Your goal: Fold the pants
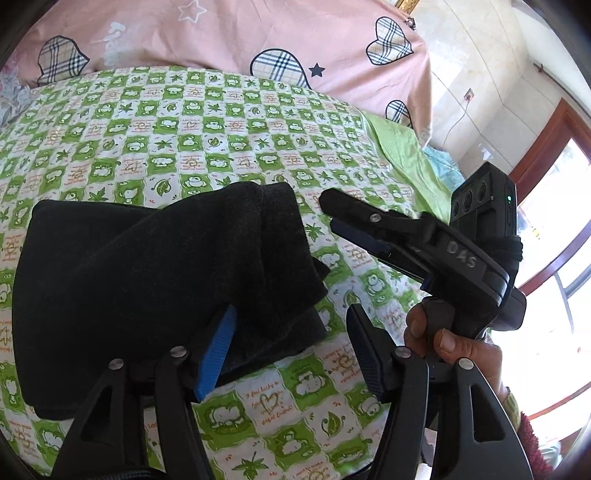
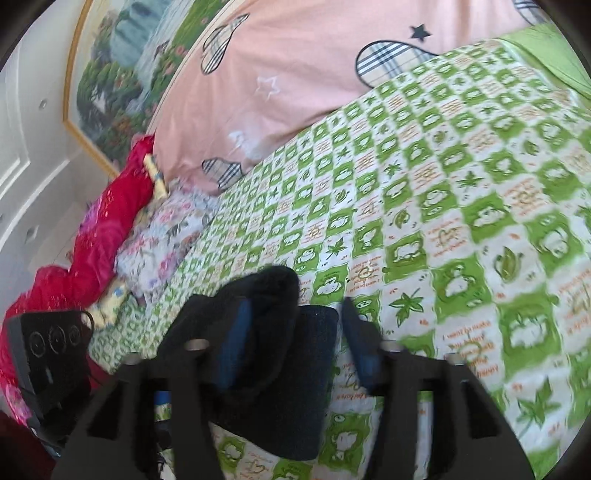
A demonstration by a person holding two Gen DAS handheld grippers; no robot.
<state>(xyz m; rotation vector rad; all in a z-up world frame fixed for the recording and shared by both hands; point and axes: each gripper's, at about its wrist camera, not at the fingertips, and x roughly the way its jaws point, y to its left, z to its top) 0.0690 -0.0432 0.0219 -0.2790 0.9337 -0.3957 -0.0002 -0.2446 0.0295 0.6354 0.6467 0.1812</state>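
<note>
The black pants (image 1: 147,277) lie folded into a thick bundle on the green-checked bed sheet (image 1: 221,129). My left gripper (image 1: 291,350) stands open at the bundle's near right corner. Its left blue pad (image 1: 218,350) rests against the cloth, and its right finger is over bare sheet. The right gripper (image 1: 332,214) hovers just right of the bundle, held by a hand (image 1: 443,336). In the right wrist view the right gripper (image 2: 299,339) is open, with a raised fold of the pants (image 2: 280,387) between its fingers and not pinched.
A pink quilt (image 1: 258,33) with plaid hearts is heaped along the far side of the bed. Red and floral fabrics (image 2: 110,221) lie bunched at the bed's left end below a framed picture (image 2: 122,74). A bright window (image 1: 554,221) is at the right.
</note>
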